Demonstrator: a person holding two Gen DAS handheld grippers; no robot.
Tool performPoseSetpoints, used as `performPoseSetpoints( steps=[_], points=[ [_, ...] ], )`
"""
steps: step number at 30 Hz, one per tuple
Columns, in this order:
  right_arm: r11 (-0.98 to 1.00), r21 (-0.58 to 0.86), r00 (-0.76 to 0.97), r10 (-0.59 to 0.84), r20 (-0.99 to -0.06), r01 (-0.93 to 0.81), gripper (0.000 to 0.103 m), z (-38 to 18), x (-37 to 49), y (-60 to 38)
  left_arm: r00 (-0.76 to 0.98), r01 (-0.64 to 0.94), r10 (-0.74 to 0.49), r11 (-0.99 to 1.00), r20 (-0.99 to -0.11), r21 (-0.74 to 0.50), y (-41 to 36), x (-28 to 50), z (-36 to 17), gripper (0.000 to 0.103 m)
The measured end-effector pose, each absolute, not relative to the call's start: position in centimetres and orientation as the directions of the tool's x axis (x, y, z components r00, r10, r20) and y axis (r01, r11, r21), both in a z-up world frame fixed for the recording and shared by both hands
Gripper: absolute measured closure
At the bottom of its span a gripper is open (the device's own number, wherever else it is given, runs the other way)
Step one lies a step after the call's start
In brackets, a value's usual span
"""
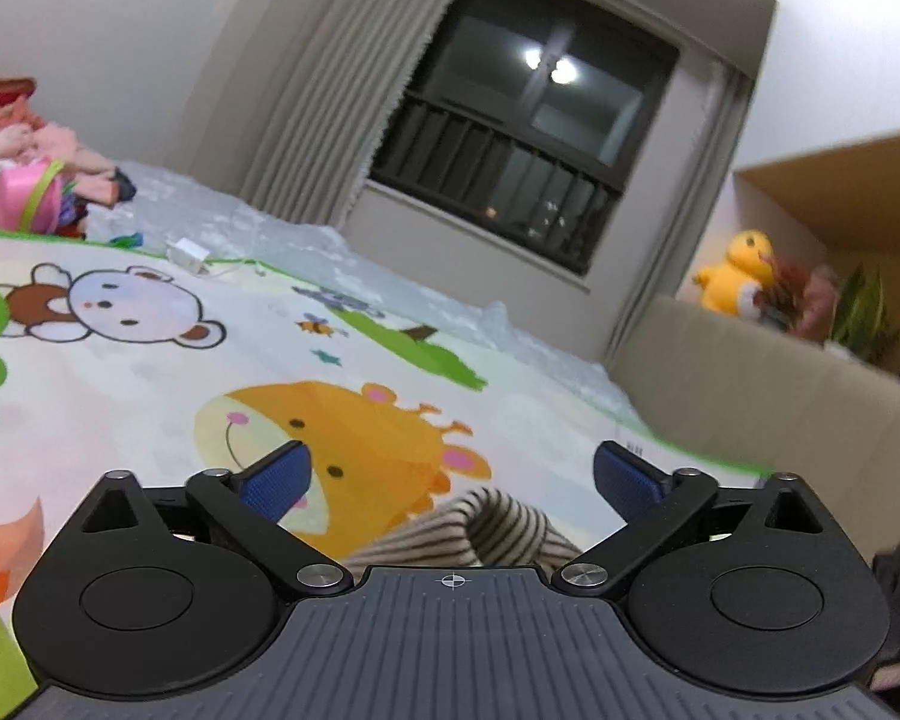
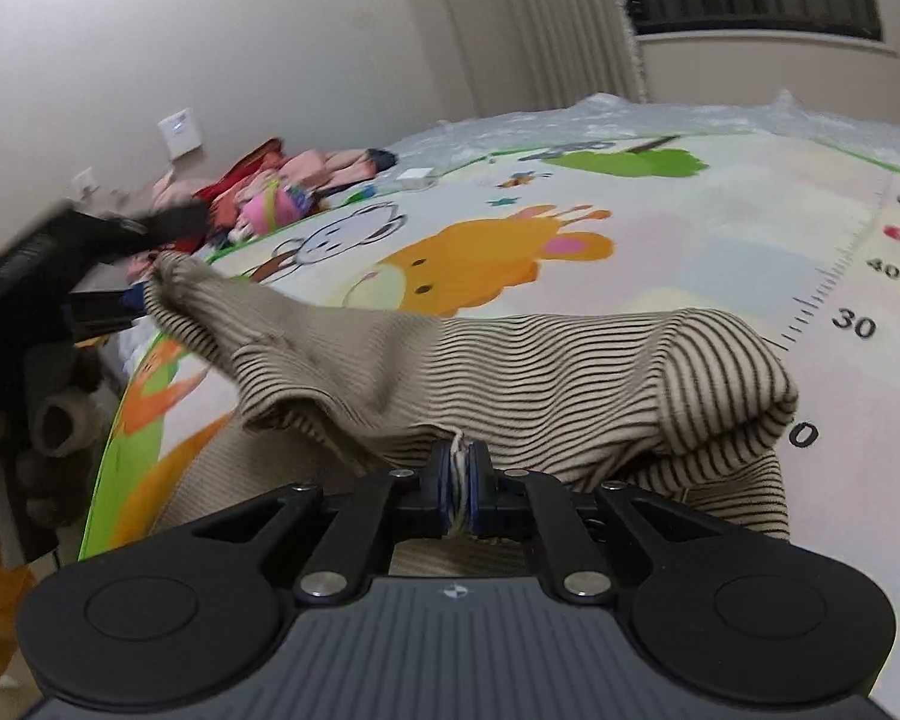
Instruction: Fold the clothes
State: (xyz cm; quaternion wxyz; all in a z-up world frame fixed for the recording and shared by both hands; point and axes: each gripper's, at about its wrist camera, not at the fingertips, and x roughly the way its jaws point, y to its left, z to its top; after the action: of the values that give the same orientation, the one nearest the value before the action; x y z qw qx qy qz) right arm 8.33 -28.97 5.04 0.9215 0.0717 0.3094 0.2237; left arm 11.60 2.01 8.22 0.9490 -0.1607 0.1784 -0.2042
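My right hand-held gripper [image 2: 463, 483] pinches an edge of the striped beige garment [image 2: 510, 360], which lies partly doubled over on the cartoon animal play mat [image 2: 720, 228], seemingly to carry a fold across, while my left hand-held gripper [image 1: 447, 471] hovers wide apart, gripping nothing.

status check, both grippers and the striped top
Left hand-held gripper open, empty. Right hand-held gripper shut on striped top, partly lifted off play mat. Nothing in the way.
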Motion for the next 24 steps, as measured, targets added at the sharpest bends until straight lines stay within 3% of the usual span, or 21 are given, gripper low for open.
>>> performPoseSetpoints(
  steps=[1,2,5,6,7,10,12,17,22,24],
  points=[
    [0.883,0.266,0.711,0.470,-0.523,-0.388,0.095,5.7,7.8,-29.1,0.844,0.331,-0.441,0.876,-0.305,-0.351,1.7,11.5,7.8,0.023],
    [0.874,0.263,0.718,0.486,-0.498,-0.409,0.095,6.5,7.3,-29.4,0.834,0.331,-0.436,0.886,-0.339,-0.326,1.6,11.4,7.3,0.030],
    [0.871,0.230,0.776,0.492,-0.396,-0.435,0.092,9.1,6.0,-30.5,0.798,0.324,-0.403,0.914,-0.448,-0.246,1.6,10.9,5.2,0.030],
    [0.881,0.210,0.800,0.473,-0.369,-0.424,0.085,9.7,5.9,-30.8,0.785,0.315,-0.386,0.922,-0.485,-0.224,1.7,10.8,4.4,0.030],
    [0.892,0.198,0.815,0.452,-0.362,-0.407,0.076,9.7,6.2,-31.0,0.771,0.307,-0.372,0.928,-0.518,-0.210,1.8,10.6,3.6,0.030],
    [0.924,0.181,0.826,0.382,-0.414,-0.337,0.072,8.0,8.2,-31.5,0.738,0.303,-0.364,0.931,-0.569,-0.203,2.2,9.7,2.2,0.025],
    [0.940,0.175,0.800,0.340,-0.494,-0.292,0.072,5.6,9.2,-31.7,0.737,0.306,-0.365,0.931,-0.568,-0.201,2.7,8.9,2.5,0.024],
    [0.941,0.209,0.772,0.337,-0.539,-0.265,0.072,2.9,8.0,-32.3,0.759,0.292,-0.401,0.914,-0.513,-0.282,5.6,7.5,5.5,0.008],
    [0.945,0.201,0.767,0.328,-0.551,-0.259,0.071,2.9,8.1,-32.2,0.758,0.280,-0.496,0.834,-0.424,-0.475,6.4,9.2,8.2,0.008],
    [0.943,0.218,0.763,0.333,-0.554,-0.253,0.067,3.4,7.9,-32.5,0.742,0.274,-0.504,0.830,-0.441,-0.486,5.5,10.0,7.9,0.008]
  ],
)
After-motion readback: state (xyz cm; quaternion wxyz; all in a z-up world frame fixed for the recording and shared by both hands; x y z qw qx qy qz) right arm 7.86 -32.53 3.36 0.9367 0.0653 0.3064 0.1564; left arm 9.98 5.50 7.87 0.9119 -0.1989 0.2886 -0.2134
